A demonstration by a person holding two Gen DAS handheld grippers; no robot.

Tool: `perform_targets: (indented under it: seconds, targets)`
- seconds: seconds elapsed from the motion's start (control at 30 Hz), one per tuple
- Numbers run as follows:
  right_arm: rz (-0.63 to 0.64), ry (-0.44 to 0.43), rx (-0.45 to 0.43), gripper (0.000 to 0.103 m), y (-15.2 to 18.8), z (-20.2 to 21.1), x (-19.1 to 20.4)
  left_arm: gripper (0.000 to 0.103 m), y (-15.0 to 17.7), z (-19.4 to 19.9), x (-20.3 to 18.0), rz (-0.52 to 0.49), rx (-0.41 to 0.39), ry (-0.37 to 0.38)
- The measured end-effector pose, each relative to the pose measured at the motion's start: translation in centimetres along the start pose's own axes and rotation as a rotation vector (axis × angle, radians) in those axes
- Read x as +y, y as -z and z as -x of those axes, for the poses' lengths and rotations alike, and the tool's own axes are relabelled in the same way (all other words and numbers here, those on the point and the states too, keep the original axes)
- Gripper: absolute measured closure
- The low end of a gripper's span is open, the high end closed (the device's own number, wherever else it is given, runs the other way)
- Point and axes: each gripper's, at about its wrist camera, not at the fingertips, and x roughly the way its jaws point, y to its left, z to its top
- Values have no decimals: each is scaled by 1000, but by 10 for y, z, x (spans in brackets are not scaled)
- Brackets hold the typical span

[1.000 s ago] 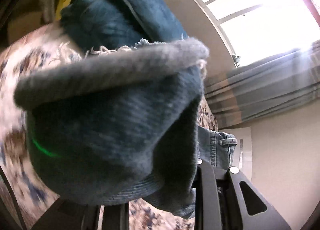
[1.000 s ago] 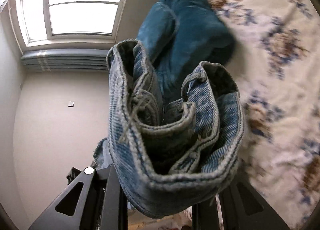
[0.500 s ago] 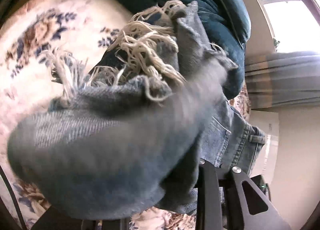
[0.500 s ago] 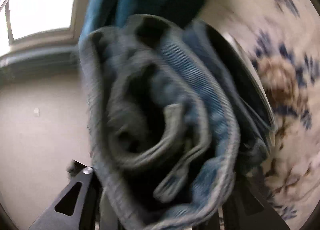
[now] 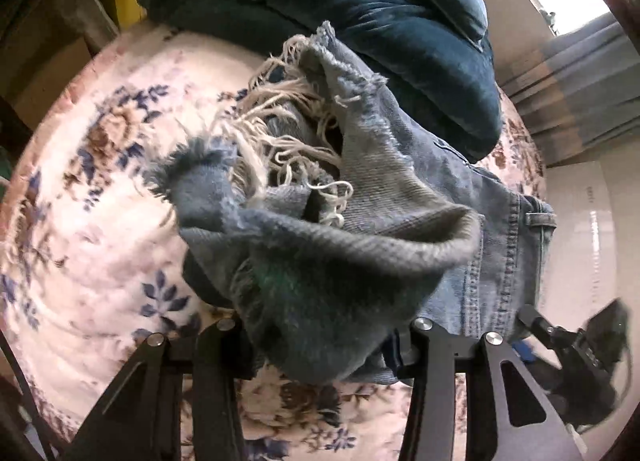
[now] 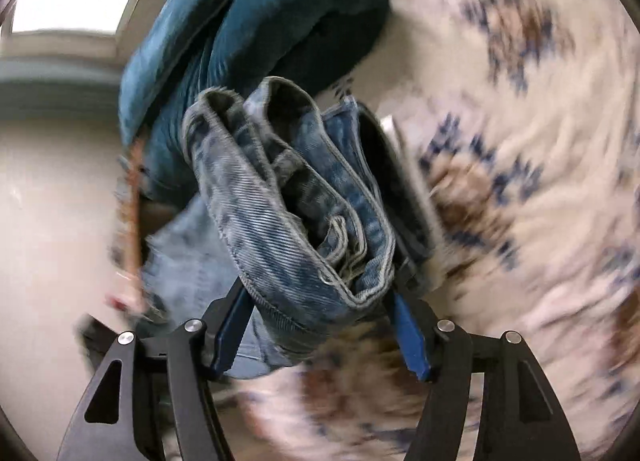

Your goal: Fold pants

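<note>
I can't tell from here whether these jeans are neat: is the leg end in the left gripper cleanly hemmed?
No, the jeans end in a ragged frayed edge with loose pale threads hanging above the left gripper.

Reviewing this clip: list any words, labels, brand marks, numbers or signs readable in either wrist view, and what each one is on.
No text can be read in either view.
Faint dark marks on the white surface at the right edge of the left wrist view: too small and blurred to read.
Jeans: no readable brand tag shows.
Floral bedspread and teal cushion: no lettering.
</note>
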Motion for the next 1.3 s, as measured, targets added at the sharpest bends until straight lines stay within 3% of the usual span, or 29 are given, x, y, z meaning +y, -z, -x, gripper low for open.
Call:
perform_targets:
  seconds: [0.13, 0.27, 0.37, 0.4, 0.43, 0.47, 0.53, 0.6, 0.67, 0.7, 0.73, 0.77, 0.83, 0.97, 1.3]
  targets:
    - [188, 143, -69, 35, 5, 27, 30, 61, -10, 0, 5, 38, -14, -24]
    - [248, 147, -112, 35, -11, 29, 55, 61, -16, -10, 21, 124, -3, -5]
    - [267, 144, -84, 35, -28, 11, 67, 57, -15, -6, 20, 121, -15, -10]
    - [277, 149, -67, 38, -35, 1, 68, 57, -14, -4, 19, 116, -18, -11]
    - [295, 154, -70, 66, -34, -9, 71, 51, -13, -2, 21, 111, -21, -13]
    - [312, 192, -86, 77, -36, -12, 72, 46, -12, 2, 22, 103, -30, -25]
    - [256, 193, -93, 77, -43, -22, 54, 36, -9, 13, 24, 81, -64, -63]
    - [218, 206, -53, 76, -45, -28, 42, 35, -5, 22, 25, 82, -73, -107]
    - [212, 200, -12, 69, -45, -32, 40, 34, -1, 39, 18, 55, -119, -175]
    - [205, 202, 7, 53, -44, -29, 40, 30, 2, 52, 6, -3, -154, -250]
    - [208, 208, 14, 27, -42, -22, 42, 20, 7, 62, -4, -49, -175, -301]
    - [228, 215, -5, 9, -37, -10, 45, 17, 14, 73, -16, -96, -201, -344]
    - [302, 264, -72, 9, -21, 16, 54, 15, 29, 93, -32, -154, -243, -394]
    - [433, 374, -144, 3, 40, 73, 68, 15, 76, 142, -63, -207, -266, -376]
    - [504, 384, -290, 3, 158, 227, 73, 15, 205, 258, -117, -311, -314, -310]
